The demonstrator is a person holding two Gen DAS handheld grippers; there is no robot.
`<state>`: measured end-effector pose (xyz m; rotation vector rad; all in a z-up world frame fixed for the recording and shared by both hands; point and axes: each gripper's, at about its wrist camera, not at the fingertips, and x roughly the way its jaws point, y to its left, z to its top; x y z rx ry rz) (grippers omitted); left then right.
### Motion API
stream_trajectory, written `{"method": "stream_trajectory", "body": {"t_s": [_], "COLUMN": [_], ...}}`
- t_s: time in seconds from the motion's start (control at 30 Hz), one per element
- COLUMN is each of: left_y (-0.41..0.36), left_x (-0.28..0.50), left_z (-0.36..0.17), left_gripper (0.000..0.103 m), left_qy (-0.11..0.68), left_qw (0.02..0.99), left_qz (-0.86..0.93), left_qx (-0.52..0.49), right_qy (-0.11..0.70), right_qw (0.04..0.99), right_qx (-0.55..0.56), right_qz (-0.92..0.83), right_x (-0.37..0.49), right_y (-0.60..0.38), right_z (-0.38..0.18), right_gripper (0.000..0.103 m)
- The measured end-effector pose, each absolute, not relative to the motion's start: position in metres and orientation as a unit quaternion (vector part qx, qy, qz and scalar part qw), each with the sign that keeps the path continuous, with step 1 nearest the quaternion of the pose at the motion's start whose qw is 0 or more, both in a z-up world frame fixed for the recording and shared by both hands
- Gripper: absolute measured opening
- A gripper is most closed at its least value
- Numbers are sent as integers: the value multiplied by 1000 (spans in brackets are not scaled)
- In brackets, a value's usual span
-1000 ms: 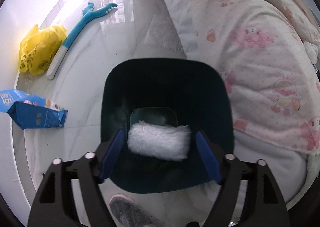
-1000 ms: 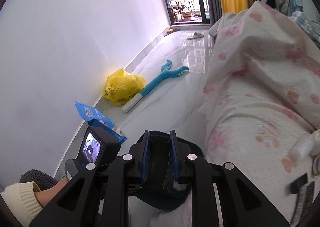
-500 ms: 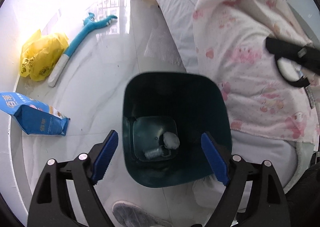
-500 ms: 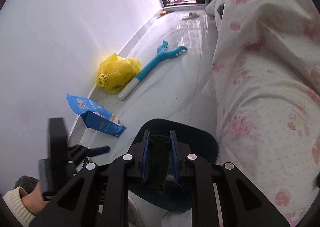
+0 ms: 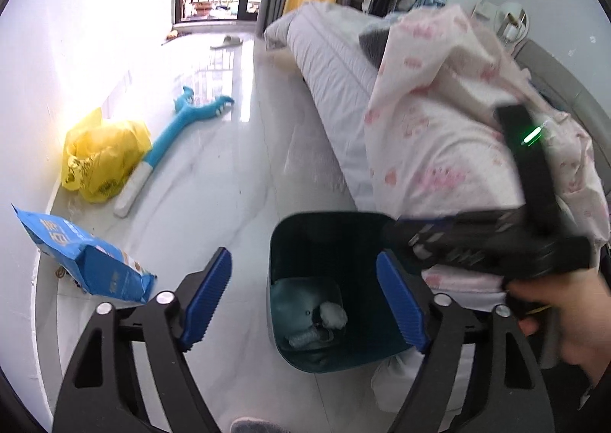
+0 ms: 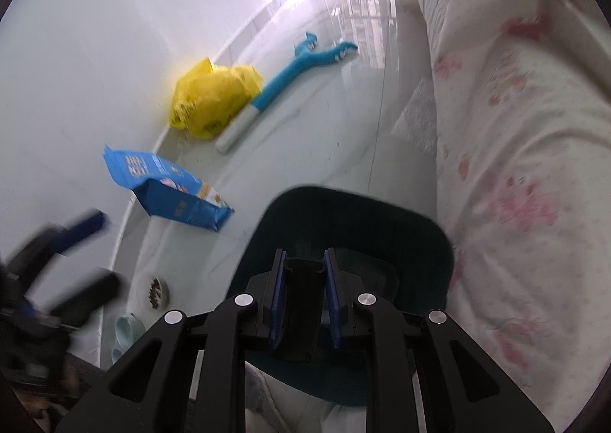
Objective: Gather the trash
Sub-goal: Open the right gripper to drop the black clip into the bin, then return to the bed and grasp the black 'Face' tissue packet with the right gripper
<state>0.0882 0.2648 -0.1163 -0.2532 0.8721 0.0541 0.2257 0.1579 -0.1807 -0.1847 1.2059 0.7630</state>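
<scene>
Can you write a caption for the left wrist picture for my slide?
Open left gripper above a dark teal bin holding white trash, beside the bed.

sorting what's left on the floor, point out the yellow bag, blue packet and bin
yellow bag (image 5: 101, 159): left wrist view, crumpled middle
blue packet (image 6: 172, 196): right wrist view, top face
bin (image 5: 328, 221): left wrist view, far rim

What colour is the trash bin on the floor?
Dark teal; the trash bin shows best in the left wrist view.
</scene>
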Motion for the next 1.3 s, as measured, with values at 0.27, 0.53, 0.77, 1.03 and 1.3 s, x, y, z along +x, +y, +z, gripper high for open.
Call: {"method": "stream_trajectory", "body": {"t_s": [0.27,0.53,0.77,1.03,1.3], "left_y": [270,276,273,253,223], "left_x": [73,62,60,62,81], "left_z": [-79,-54,-30,-10,-5], "left_gripper": [75,75,75,77,81], "left_qy": [372,344,314,292,290], "left_qw": [922,934,944,952,954], "left_qz": [33,36,31,14,-3], "left_qx": [-99,-88,-99,-96,-80], "right_qy": [581,615,607,546,475], "right_qw": [732,713,719,750,793], "right_qx": [-118,-145,-155,-112,-88], "right_qz": [336,305,300,355,372], "right_x": [224,224,222,216,219], "right_y": [176,176,168,148,98], "right_z": [-216,-254,-246,-180,-131], "right_gripper": [20,22,48,61,71]}}
